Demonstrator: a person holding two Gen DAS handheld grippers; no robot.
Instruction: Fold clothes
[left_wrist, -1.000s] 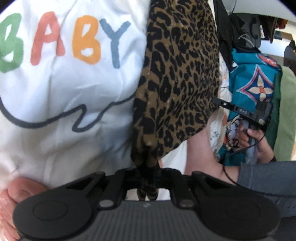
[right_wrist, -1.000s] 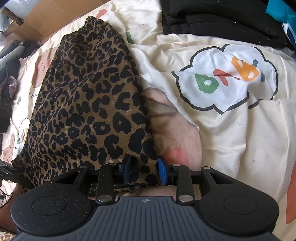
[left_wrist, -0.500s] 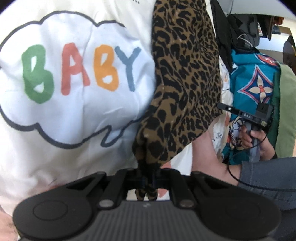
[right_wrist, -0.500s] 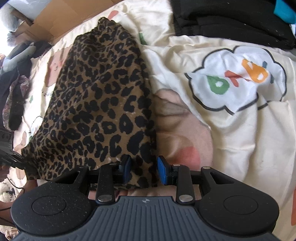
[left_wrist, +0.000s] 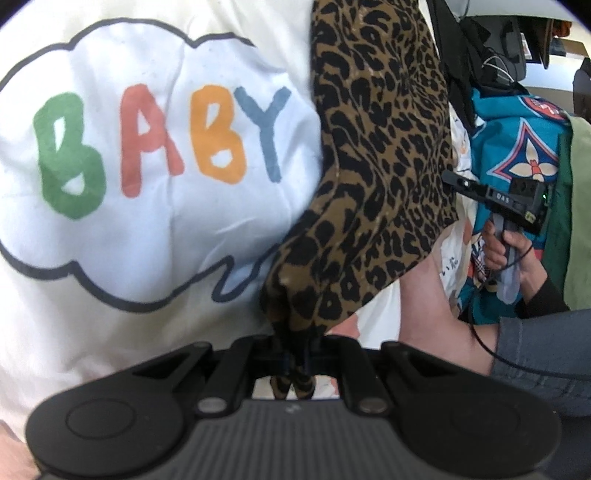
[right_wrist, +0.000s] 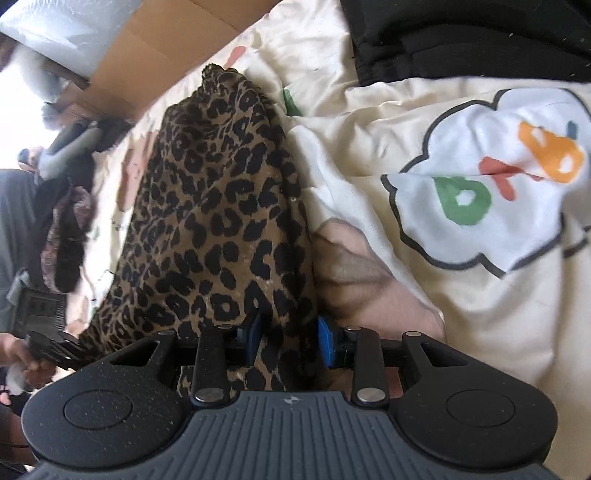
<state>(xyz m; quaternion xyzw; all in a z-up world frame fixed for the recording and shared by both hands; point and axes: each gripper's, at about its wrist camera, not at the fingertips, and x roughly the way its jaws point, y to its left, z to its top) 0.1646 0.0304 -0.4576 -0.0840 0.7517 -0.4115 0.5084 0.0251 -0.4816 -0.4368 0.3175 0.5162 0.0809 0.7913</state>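
Reading "BABY", colourful letters (left_wrist: 159, 147) sit beside the leopard-print garment (left_wrist: 376, 177).

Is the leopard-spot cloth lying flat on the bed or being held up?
Held up at one end: both tools, left and right, pinch the leopard cloth; the far end rests on the bed.

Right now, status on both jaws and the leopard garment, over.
Left gripper jaws shut on leopard-print garment corner. Right gripper jaws around a thicker bunch of it. Garment stretched over BABY-print bedding. Nothing in the way.
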